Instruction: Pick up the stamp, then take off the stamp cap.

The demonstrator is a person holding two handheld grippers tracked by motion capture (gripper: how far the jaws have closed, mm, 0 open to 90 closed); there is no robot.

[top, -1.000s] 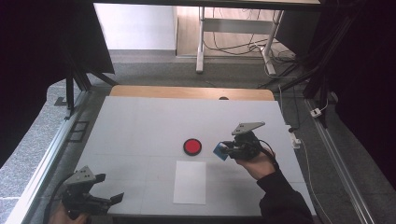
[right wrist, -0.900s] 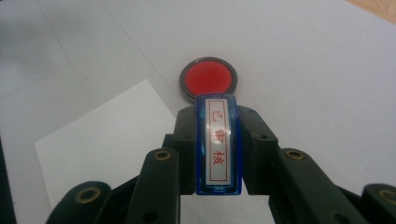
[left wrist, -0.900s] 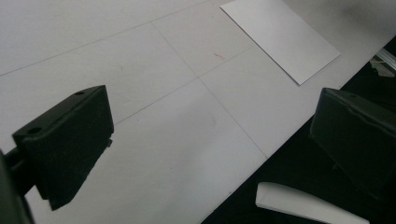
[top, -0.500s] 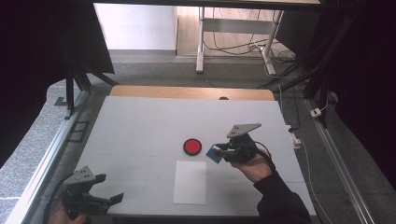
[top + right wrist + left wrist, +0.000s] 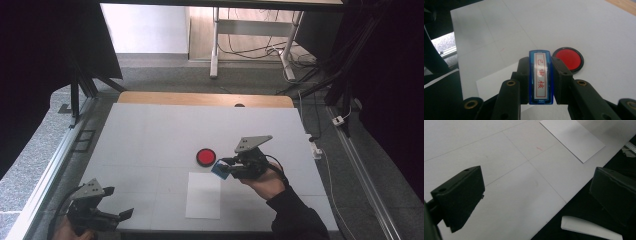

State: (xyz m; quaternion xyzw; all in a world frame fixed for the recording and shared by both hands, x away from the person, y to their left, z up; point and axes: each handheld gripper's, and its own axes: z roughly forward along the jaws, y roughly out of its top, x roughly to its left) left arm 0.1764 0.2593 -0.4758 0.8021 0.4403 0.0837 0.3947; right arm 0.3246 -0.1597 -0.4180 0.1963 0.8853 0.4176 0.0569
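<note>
One stamp (image 5: 541, 76), a small blue plastic block with a white label of red characters, sits clamped between the pads of the right gripper (image 5: 541, 80), lifted off the table (image 5: 150, 130) just over the far right corner of the paper sheet (image 5: 203, 195). It looks light and rigid, so it should carry easily; the smooth plastic sides could slip under a loose squeeze, and the long flat flanks, where the jaws press now, seem the sensible place to hold it. Its printing face is hidden, so whether it is inked I cannot tell.

One round red ink pad (image 5: 205, 157) in a black rim lies at about ten o'clock from the stamp, close by but apart. One white sheet lies flat, near the table's front edge; thin and limp, it may shift under a pressing stamp.

Two grippers in all: the left gripper (image 5: 117, 216) waits at about eight o'clock from the sheet, jaws spread apart and holding nothing, by the front left corner.
</note>
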